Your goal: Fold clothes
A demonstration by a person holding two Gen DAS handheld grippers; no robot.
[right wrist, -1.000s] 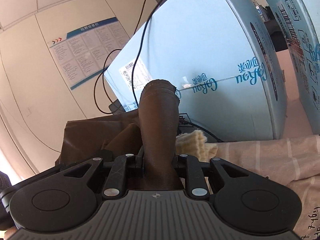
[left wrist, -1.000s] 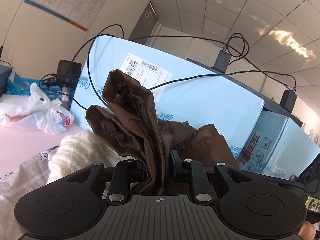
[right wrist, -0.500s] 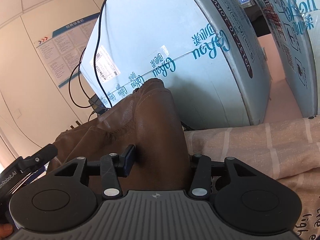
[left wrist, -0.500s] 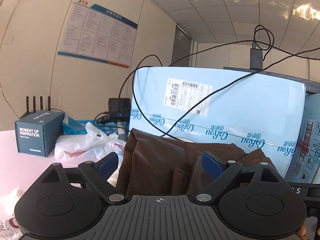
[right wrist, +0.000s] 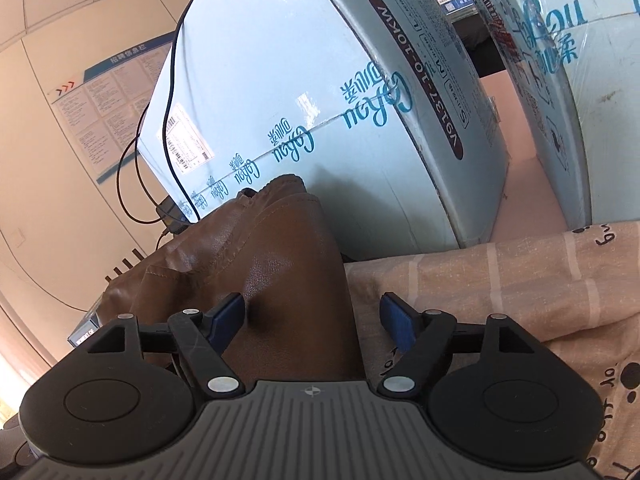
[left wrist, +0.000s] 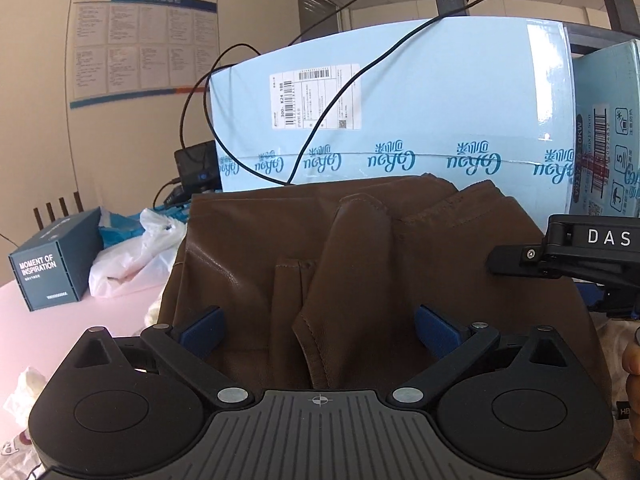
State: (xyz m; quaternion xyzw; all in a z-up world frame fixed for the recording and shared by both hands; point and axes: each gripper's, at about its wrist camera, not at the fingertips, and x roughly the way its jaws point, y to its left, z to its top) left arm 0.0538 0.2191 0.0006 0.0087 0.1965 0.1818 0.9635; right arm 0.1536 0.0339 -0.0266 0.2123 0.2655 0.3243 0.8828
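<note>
A brown leather-look garment lies in a folded heap in front of a big light-blue carton. My left gripper is open, its blue pads on either side of the garment's near edge, not pinching it. In the right wrist view the same garment runs between the pads of my right gripper, which is open too. Part of the right gripper's black body shows at the right edge of the left wrist view.
A dark box marked "MOMENT OF INSPIRATION" and a white plastic bag sit to the left on the pink table. Black cables hang over the carton. A striped pink cloth lies to the right. A second carton stands further right.
Both grippers were shut on the brown garment and holding it up; they have opened and let it go, and it now lies flatter in a heap.
</note>
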